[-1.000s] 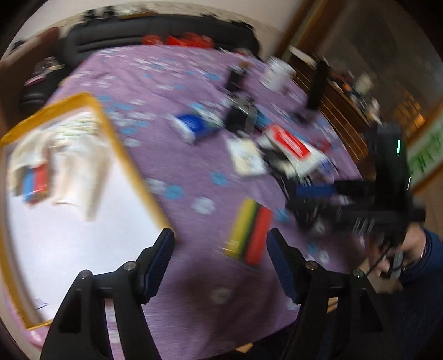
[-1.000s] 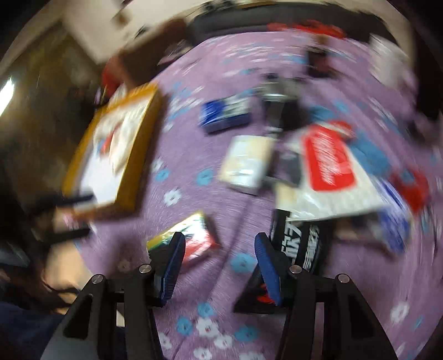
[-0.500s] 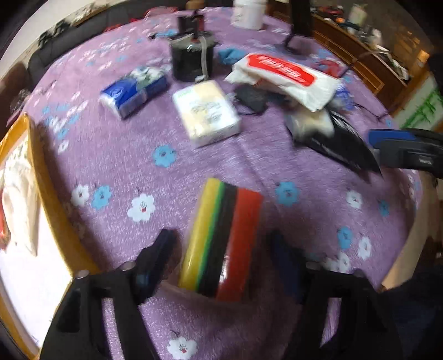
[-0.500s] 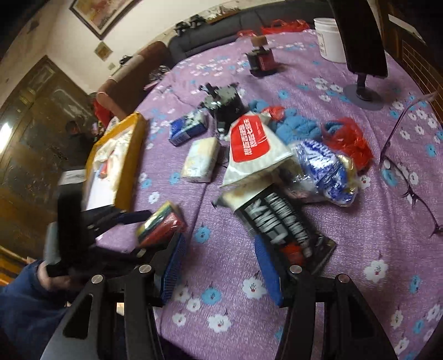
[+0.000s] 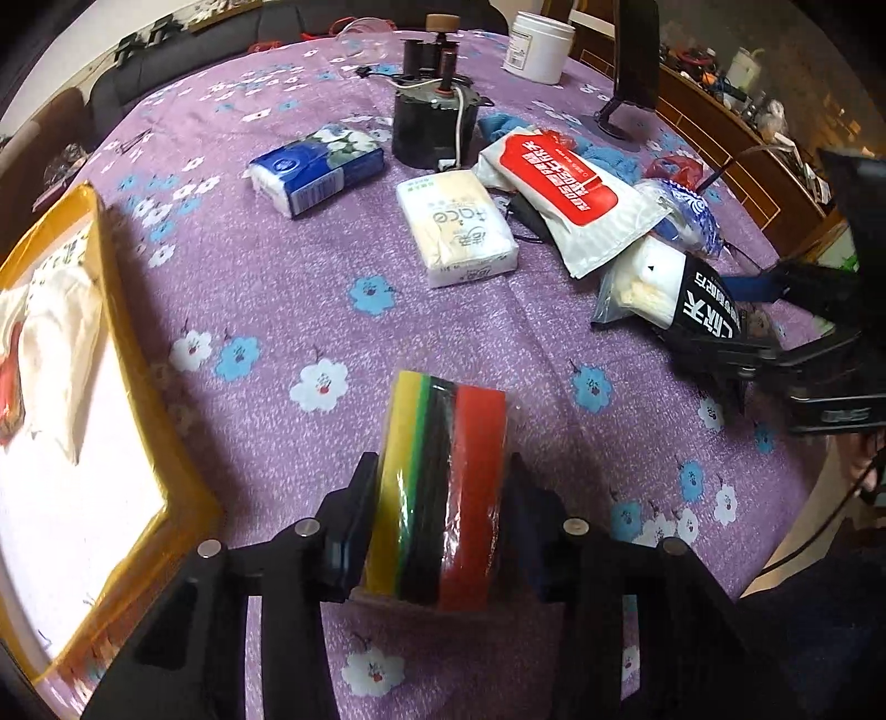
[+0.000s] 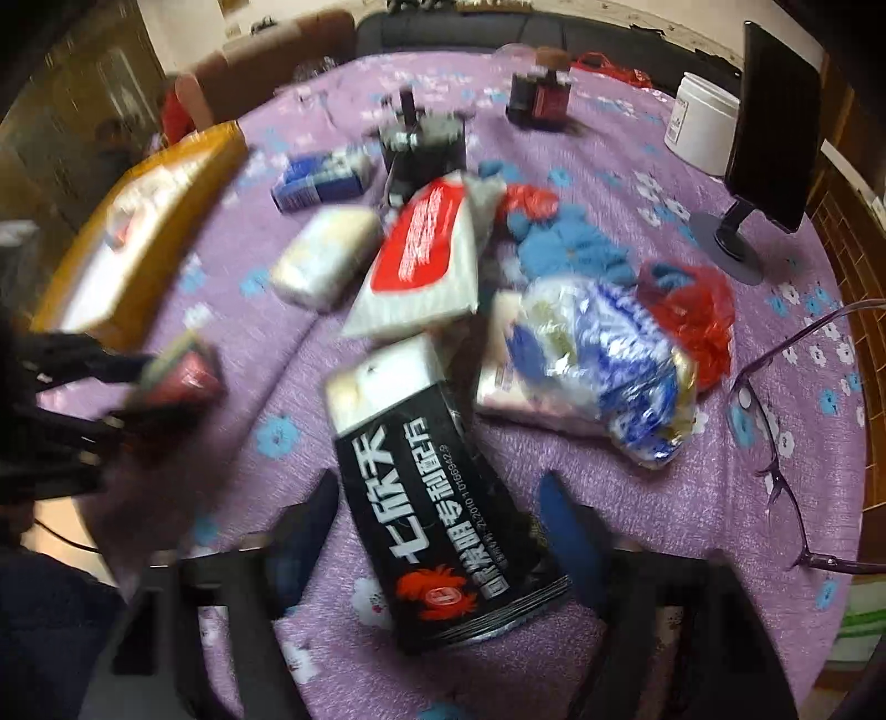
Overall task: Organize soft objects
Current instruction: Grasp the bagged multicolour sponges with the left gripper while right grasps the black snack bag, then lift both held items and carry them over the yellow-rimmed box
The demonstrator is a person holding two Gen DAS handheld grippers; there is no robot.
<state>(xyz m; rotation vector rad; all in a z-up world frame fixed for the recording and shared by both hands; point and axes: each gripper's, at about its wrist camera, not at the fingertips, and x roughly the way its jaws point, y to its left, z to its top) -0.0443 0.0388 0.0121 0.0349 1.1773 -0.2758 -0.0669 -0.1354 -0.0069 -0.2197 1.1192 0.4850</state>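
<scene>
My left gripper [image 5: 440,498] is shut on a wrapped pack of yellow, green, black and red sponges [image 5: 443,487], just above the purple flowered tablecloth. The pack also shows blurred in the right wrist view [image 6: 183,376]. My right gripper [image 6: 437,531] is open, its jaws on either side of a black packet with white Chinese lettering [image 6: 437,498] that lies on the cloth. In the left wrist view this packet [image 5: 703,315] lies at the right. A yellow-rimmed tray [image 5: 138,399] with white cloths sits at the left.
Tissue packs [image 5: 318,169] [image 5: 457,227], a red-and-white pouch [image 5: 570,188], a blue-white bag [image 6: 598,354], a red bag [image 6: 692,315] and blue cloth [image 6: 565,243] lie mid-table. A black motor [image 5: 434,122], white jar [image 5: 540,39], phone stand [image 6: 769,144] and glasses [image 6: 786,443] stand around.
My left gripper moved in over the sponge pack and closed on it. My right gripper swung right and down until its open jaws came either side of the black packet.
</scene>
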